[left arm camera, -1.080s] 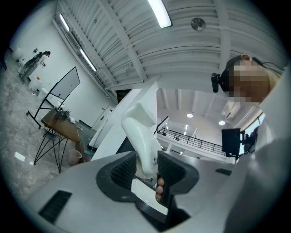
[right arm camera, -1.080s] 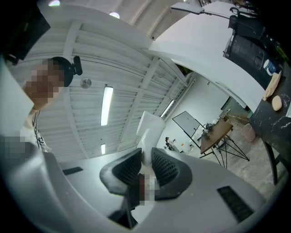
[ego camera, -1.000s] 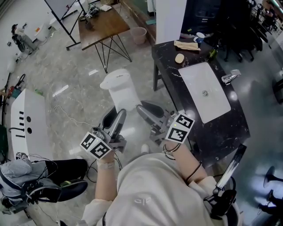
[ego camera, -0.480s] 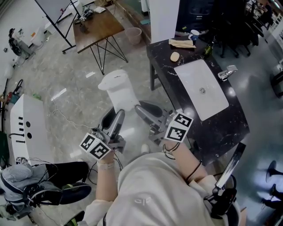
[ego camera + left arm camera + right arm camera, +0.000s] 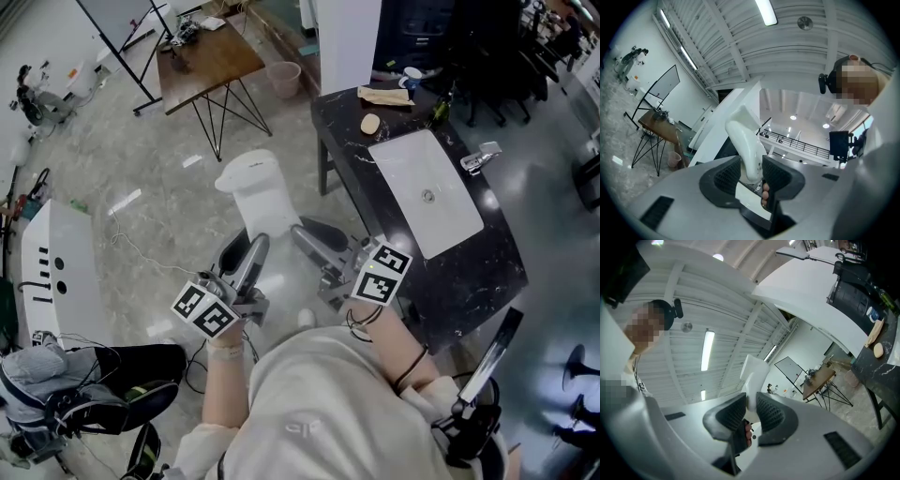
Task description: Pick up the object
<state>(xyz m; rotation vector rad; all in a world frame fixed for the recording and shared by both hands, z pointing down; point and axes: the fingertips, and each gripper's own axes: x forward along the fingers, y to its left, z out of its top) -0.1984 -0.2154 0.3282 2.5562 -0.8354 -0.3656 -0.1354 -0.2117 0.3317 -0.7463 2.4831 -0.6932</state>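
I hold both grippers close to my chest, away from the black counter (image 5: 487, 267). On the counter's far end lie a small tan round object (image 5: 370, 124), a brown wrapper (image 5: 384, 95) and a cup (image 5: 410, 73), beside a white sink (image 5: 403, 159). In the head view my left gripper (image 5: 241, 258) and right gripper (image 5: 317, 242) each show two fingers apart, gripping nothing. Both gripper views point up at the ceiling. A white curved piece (image 5: 744, 140) shows between the left gripper's (image 5: 751, 171) dark pads. A similar white piece (image 5: 753, 376) shows in the right gripper (image 5: 751, 411).
A white bin (image 5: 255, 192) stands on the grey floor just ahead of the grippers. Beyond it are a wooden table (image 5: 208, 58) and a pink bucket (image 5: 286, 77). A white panel (image 5: 56, 262), cables and dark shoes (image 5: 112, 398) lie at the left.
The head view has swung slightly, so the counter sits a little further left. Both grippers keep their place and their jaws stand as before.
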